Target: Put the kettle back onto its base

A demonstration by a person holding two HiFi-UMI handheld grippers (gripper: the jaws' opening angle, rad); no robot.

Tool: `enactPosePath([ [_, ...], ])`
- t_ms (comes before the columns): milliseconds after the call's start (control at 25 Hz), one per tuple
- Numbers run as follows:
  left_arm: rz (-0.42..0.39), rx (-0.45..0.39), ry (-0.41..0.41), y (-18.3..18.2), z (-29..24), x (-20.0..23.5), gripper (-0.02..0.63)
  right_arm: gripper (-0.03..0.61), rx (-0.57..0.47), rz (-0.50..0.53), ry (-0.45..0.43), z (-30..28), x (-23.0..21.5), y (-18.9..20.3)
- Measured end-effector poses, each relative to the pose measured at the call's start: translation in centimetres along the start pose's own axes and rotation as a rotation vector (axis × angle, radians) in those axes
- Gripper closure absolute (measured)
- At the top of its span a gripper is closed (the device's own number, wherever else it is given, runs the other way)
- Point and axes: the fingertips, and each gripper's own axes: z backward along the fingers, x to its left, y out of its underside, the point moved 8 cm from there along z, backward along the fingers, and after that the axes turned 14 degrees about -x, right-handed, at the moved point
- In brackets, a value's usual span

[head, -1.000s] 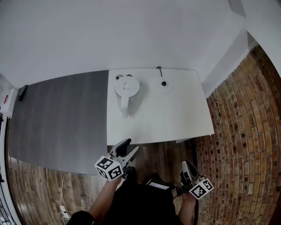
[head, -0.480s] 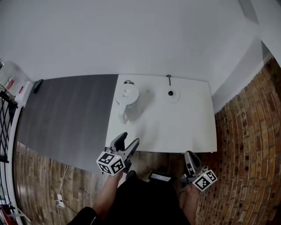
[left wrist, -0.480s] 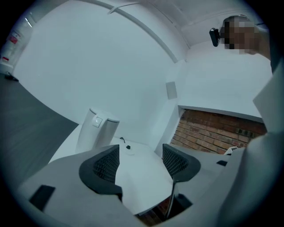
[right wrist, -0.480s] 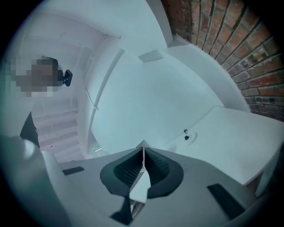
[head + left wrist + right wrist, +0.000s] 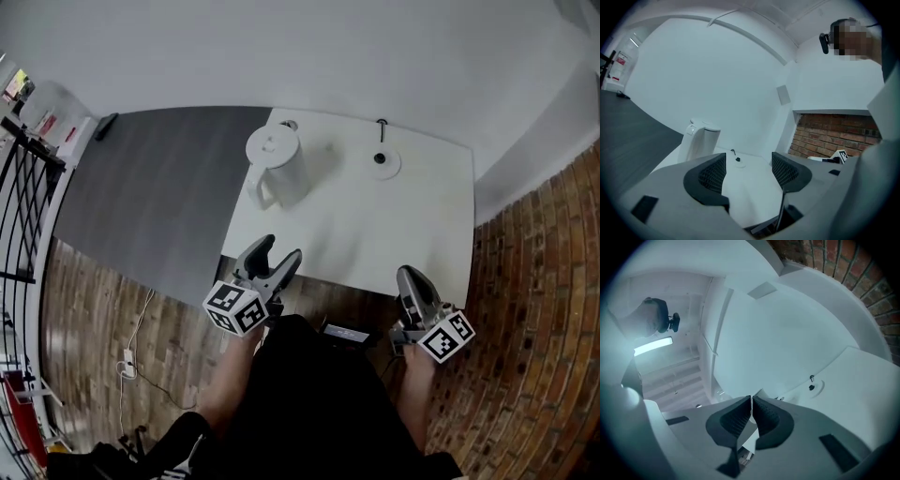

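- Left gripper (image 5: 278,253) is hovering just past the near edge of the white table (image 5: 375,234), its jaws standing wide apart after having just been opening; nothing is sitting between the ribbed pads, only bare tabletop is showing through the gap, and they are touching nothing.
- In the left gripper view (image 5: 749,168) the white kettle (image 5: 701,140) is standing upright ahead of the jaws and off to their left, well apart from the tips.
- From above, the kettle (image 5: 275,164) is resting on the table's far left corner with its handle turning back toward this gripper.
- Right gripper (image 5: 410,275) is hanging over the same near edge, well to the right of its partner, with its jaws (image 5: 751,411) pressing together and only a thin slit remaining; nothing is being held.
- Kettle base (image 5: 381,161), a small round white disc with a dark centre, is lying far ahead of the right gripper's tips near the table's back edge, to the right of the kettle and well apart from it; it is carrying nothing.
- That base is also showing ahead through the left gripper's gap (image 5: 738,160) and up to the right of the closed jaws in the right gripper view (image 5: 812,386).
- Marker cubes, left (image 5: 234,309) and right (image 5: 447,337), are showing black-and-white square patterns, not letters.
- Red-and-white sign (image 5: 618,58), far off to the left gripper's left, is carrying print too small to read.
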Motion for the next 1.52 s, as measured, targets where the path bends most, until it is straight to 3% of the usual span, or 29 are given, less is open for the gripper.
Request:
enactPosePath([
  [280, -0.041, -0.006, -0.091, 0.2, 1.2, -0.2, 0.311, 0.557, 0.058, -0.055, -0.052, -0.4, -0.7, 1.1],
  [760, -0.158, -0.063, -0.294, -1.8, -2.3, 7.0, 0.245, 0.557, 0.076, -0.001, 0.044, -2.3, -4.0, -1.3],
  [1120, -0.212, -0.041, -0.261, -2.3, -6.4, 10.9, 0.245, 0.557, 0.096, 0.044, 0.066, -7.9, -4.6, -2.1],
  [1520, -0.256, -0.004, -0.175, -1.9, -9.4, 13.0, 0.250, 0.557, 0.153, 0.086, 0.134, -10.2, -4.2, -1.0],
])
